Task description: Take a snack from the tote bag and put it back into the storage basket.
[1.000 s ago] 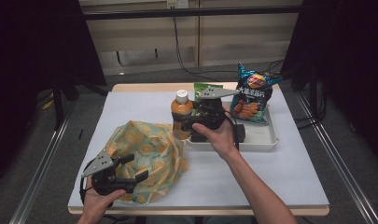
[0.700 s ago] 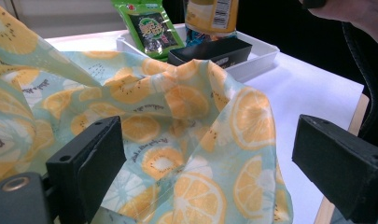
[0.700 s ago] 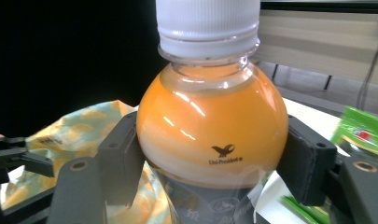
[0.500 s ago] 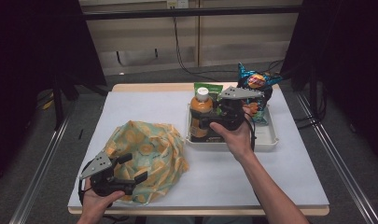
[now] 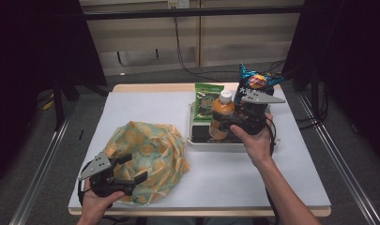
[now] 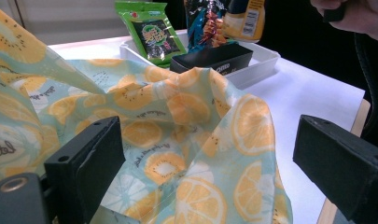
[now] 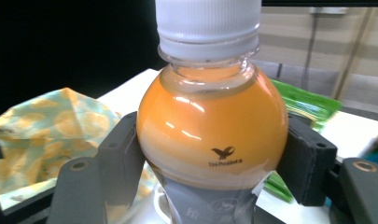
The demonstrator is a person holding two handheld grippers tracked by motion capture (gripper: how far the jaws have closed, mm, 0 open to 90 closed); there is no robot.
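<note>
In the high view, the right gripper (image 5: 235,123) is pinching the orange bottle (image 5: 221,115) upright over the white tray (image 5: 234,143) at the far right of the worktop (image 5: 145,110), with a green packet (image 5: 207,99) and a blue snack bag (image 5: 255,84) just behind. The left gripper (image 5: 131,169) is resting on the lemon-print cloth (image 5: 152,150).

In the left gripper view, its fingers (image 6: 91,161), having just been opening, are standing spread over the cloth (image 6: 186,140), with nothing pinched between them.

In the right gripper view, the fingers (image 7: 121,156) are pressing both sides of the bottle (image 7: 212,130).
</note>
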